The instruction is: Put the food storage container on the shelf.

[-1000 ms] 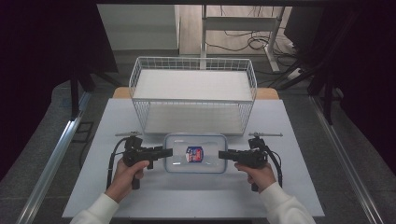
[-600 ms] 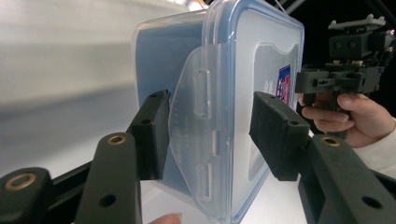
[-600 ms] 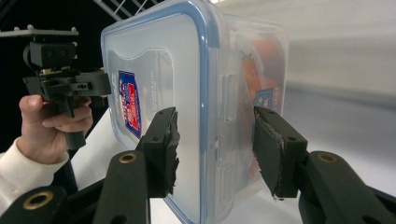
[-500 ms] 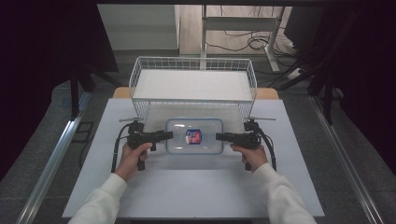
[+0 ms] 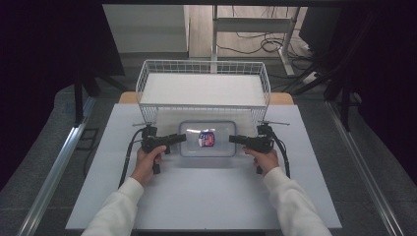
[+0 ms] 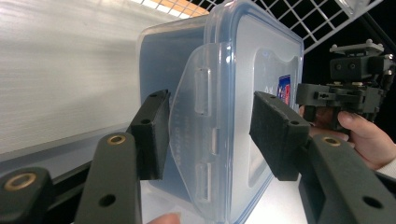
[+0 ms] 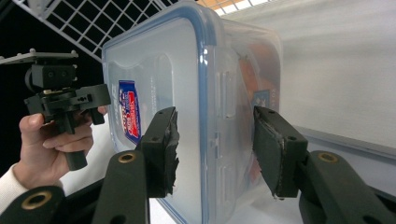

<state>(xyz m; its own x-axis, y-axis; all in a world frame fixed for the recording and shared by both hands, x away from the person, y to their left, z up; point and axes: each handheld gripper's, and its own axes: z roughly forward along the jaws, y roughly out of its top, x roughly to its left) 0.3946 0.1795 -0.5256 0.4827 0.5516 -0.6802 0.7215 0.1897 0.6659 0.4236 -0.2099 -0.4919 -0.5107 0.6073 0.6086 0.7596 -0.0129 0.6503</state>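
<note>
Both hands have carried the clear lidded container [image 5: 207, 139] forward across the white table [image 5: 206, 196], so it now sits just before the wire basket [image 5: 203, 88]. Each end is clamped: the left gripper [image 5: 181, 138] and right gripper [image 5: 233, 139] both pinch a lid latch.

The words on the red and blue sticker [image 5: 207, 139] between the two claws are too small to read. Past the left claw [image 6: 210, 135], the box [image 6: 252, 70] is cut off at the bottom edge. Something orange [image 7: 250, 70] inside it, beyond the right claw [image 7: 215, 149], looks blurry through the wall.
</note>
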